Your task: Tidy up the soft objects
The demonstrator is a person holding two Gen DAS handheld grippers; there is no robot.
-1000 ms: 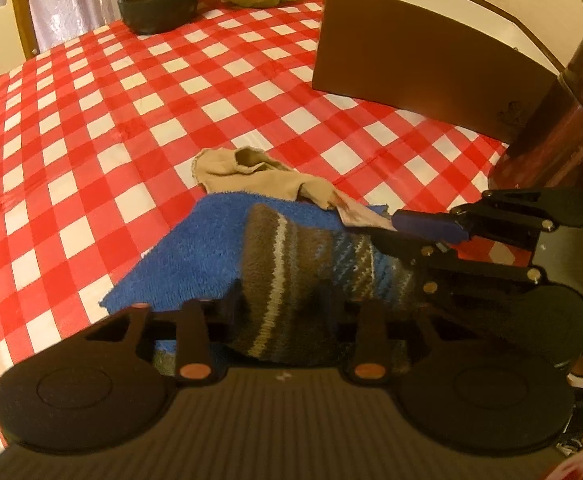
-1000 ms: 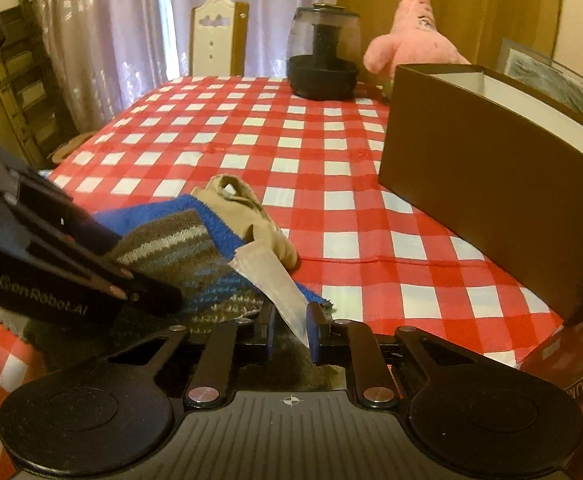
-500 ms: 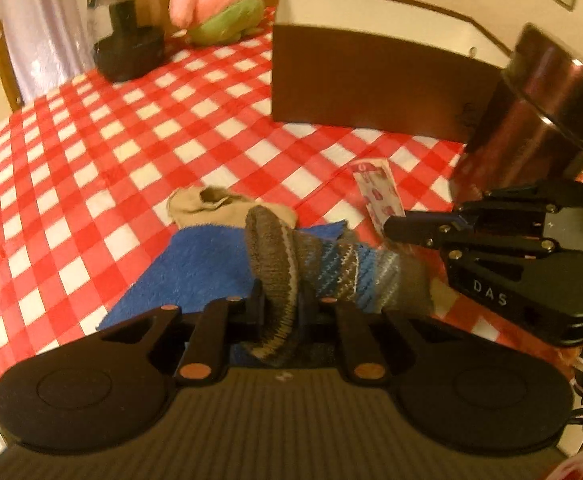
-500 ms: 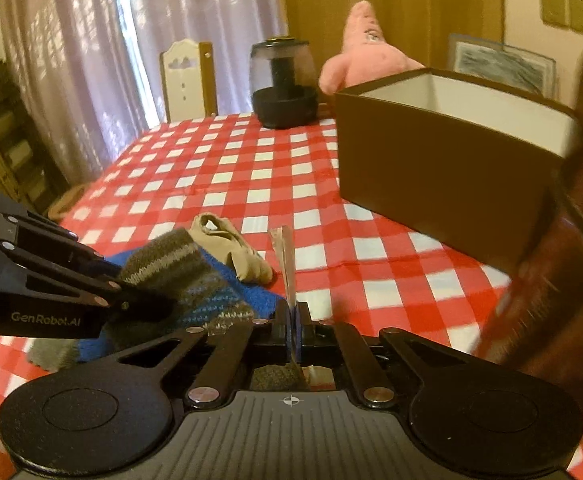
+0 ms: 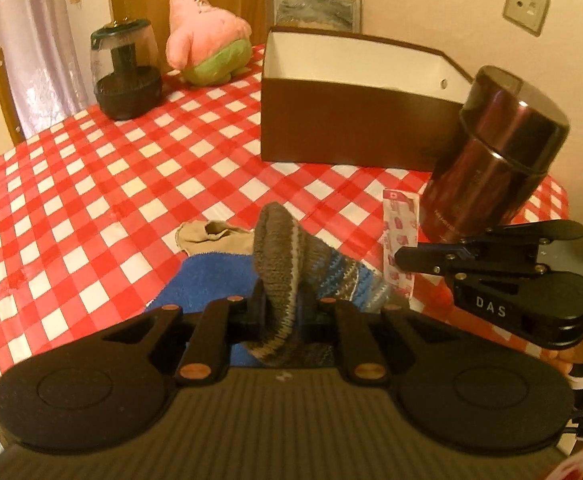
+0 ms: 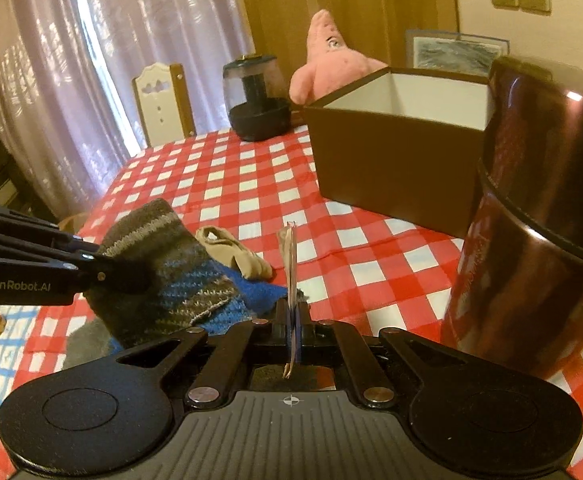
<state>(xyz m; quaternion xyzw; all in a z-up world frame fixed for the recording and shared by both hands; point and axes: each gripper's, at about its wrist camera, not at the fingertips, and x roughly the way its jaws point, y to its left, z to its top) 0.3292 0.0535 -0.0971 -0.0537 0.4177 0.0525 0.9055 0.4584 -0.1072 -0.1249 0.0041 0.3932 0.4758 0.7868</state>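
Sachet (image 5: 399, 240) print only in left view, edge-on (image 6: 291, 264) in right

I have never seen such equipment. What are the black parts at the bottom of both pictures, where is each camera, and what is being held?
No robot here: a person holds a hand-held gripper in each hand, each carrying a camera looking along its two fingers. The left hand-held gripper is shut on a striped knitted sock. The right hand-held gripper is shut on a thin flat packet. On the checked tablecloth lie a blue towel and a beige sock; an open brown box, a dark metal jar and a pink plush toy stand there too.
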